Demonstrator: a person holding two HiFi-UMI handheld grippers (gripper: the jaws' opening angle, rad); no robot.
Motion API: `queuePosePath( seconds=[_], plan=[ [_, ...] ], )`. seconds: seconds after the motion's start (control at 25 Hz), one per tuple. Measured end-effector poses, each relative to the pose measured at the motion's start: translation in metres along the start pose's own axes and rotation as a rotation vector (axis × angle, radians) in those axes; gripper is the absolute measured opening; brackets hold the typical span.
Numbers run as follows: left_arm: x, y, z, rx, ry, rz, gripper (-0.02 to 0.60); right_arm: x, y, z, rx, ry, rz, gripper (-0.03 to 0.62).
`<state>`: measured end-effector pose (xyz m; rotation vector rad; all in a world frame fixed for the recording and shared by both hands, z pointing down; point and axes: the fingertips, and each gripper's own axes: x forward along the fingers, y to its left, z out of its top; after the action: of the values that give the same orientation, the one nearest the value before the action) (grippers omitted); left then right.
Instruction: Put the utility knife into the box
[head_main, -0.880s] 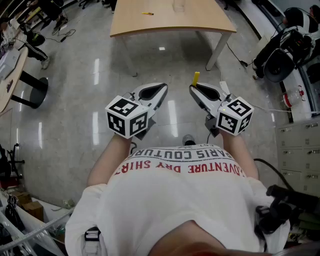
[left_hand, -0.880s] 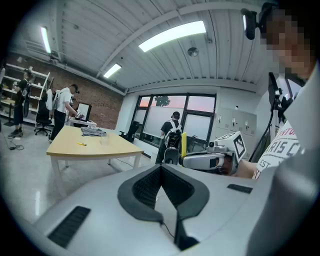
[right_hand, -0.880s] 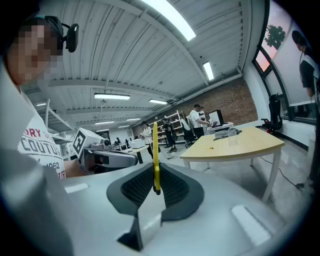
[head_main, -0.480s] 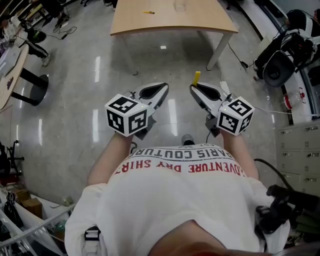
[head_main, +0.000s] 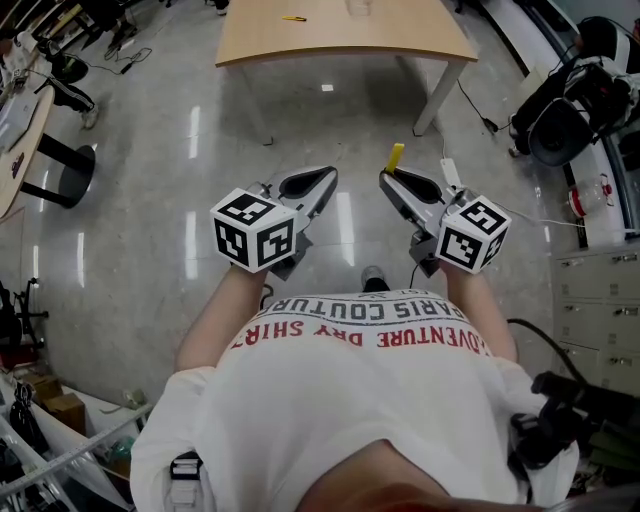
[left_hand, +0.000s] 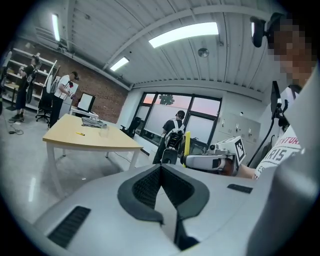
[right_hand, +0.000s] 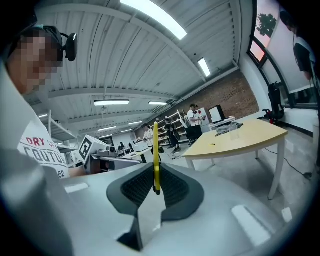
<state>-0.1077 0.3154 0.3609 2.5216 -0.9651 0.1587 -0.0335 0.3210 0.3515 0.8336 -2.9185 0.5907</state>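
– Head view first: where is the slim yellow utility knife (head_main: 394, 157) sitting?
– It is sticking out of the right gripper (head_main: 388, 180), pointing toward 12 o'clock above the glossy grey floor (head_main: 150, 200). The left gripper (head_main: 322, 178) is hovering just beside it at 9 o'clock, not touching it. A pale wooden table with white legs (head_main: 400, 35) is standing well apart at 12 o'clock.

– And the left gripper view?
– Its jaws are pressing together on nothing. The right gripper (left_hand: 212, 161) is showing at 3 o'clock with the knife (left_hand: 187, 145) rising from its tip. At 9 o'clock the table (left_hand: 115, 142) is carrying a small clear container (left_hand: 103, 131). That may be the box, but I am not managing to tell.

– The right gripper view?
– The jaws of the right gripper (right_hand: 156, 187) are clenching the knife (right_hand: 155, 150) edge-on. Only its lower end is sitting between the pads, and the rest is standing upright above them. The table (right_hand: 250, 135) is lying at 3 o'clock.

– How is the knife going to handle?
– I am judging it light and stiff, with a smooth casing. Because the hold is sitting near one end, the knife could be pivoting or slipping. A grip across the flat sides, nearer mid-body, would be steadying it. I am not making out which end carries the blade.
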Motion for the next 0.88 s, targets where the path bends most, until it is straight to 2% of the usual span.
queuePosePath(
  seconds=[0.24, 0.4, 0.56, 0.76, 0.88],
  plan=[
    [0.058, 0.000, -0.003, 0.001, 0.037, -0.016, 0.000, -0.019, -0.050, -0.001, 0.019, 0.008, -0.029, 0.038],
    [0.137, -0.012, 0.016, 0.026, 0.052, -0.036, 0.000, -0.055, -0.124, 0.025, 0.039, -0.027, -0.070, 0.038],
    [0.219, -0.021, 0.046, 0.041, 0.039, -0.035, 0.000, -0.086, -0.196, 0.056, 0.014, -0.039, -0.093, 0.038],
    [0.285, -0.024, 0.068, 0.039, 0.023, -0.008, 0.000, -0.100, -0.261, 0.072, 0.010, -0.013, -0.071, 0.038],
    [0.303, -0.004, 0.071, 0.042, 0.045, 0.035, 0.000, -0.084, -0.289, 0.080, 0.017, -0.005, -0.040, 0.040]
  ],
)
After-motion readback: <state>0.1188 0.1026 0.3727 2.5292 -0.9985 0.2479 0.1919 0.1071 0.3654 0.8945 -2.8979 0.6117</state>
